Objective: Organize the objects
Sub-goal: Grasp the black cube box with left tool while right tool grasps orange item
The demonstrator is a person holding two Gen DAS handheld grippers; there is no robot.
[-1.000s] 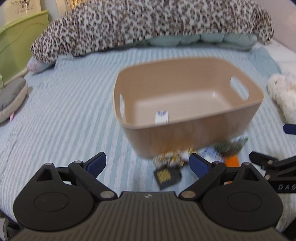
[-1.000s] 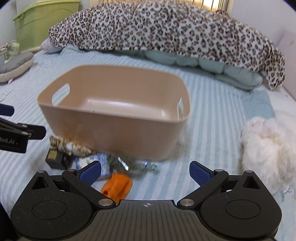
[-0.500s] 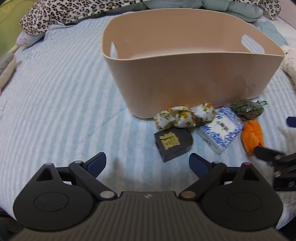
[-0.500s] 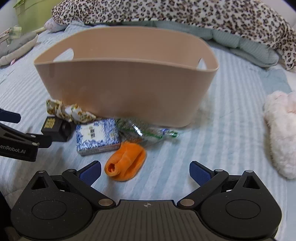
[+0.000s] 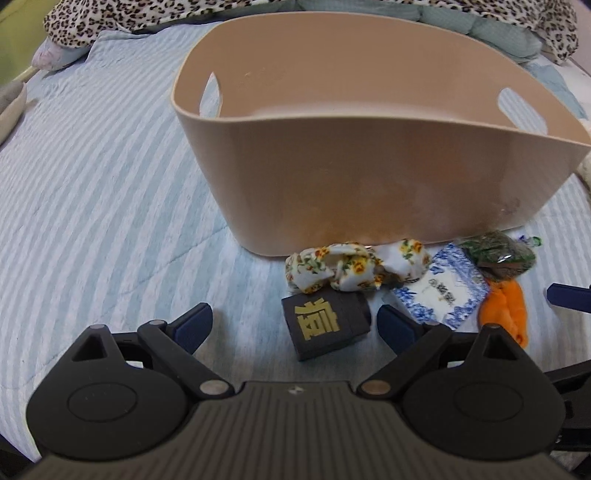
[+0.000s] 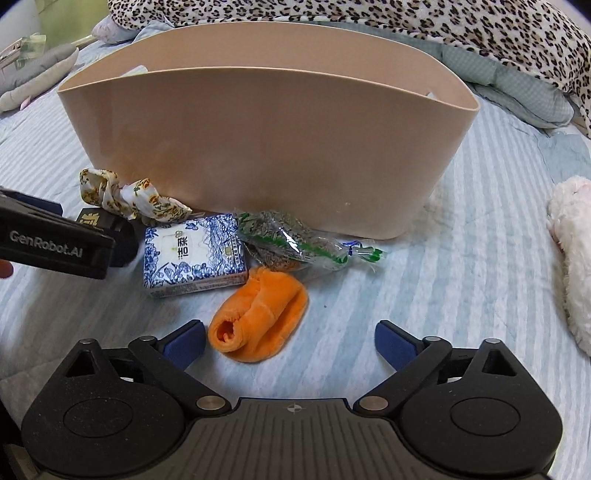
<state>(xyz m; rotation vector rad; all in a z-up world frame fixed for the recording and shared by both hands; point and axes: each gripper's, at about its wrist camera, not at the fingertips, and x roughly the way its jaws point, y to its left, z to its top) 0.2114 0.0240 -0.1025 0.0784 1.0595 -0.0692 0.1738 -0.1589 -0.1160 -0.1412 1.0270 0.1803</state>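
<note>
Left gripper (image 5: 295,326) spread wide, black box (image 5: 327,326) sitting between its pads; right gripper (image 6: 290,339) spread too, low over orange cloth (image 6: 258,314). Risk: closing off-centre could shove box into floral scrunchie (image 5: 332,267) just beyond, or snag bedsheet (image 5: 92,184) with cloth. Tissue pack (image 6: 194,254) and green packet (image 6: 291,243) crowded against near wall of tan basket (image 6: 266,147), blocking clean approach.

A bed (image 5: 92,192) with a pale blue striped quilt; a leopard-print blanket (image 6: 406,26) is heaped along its far edge.
</note>
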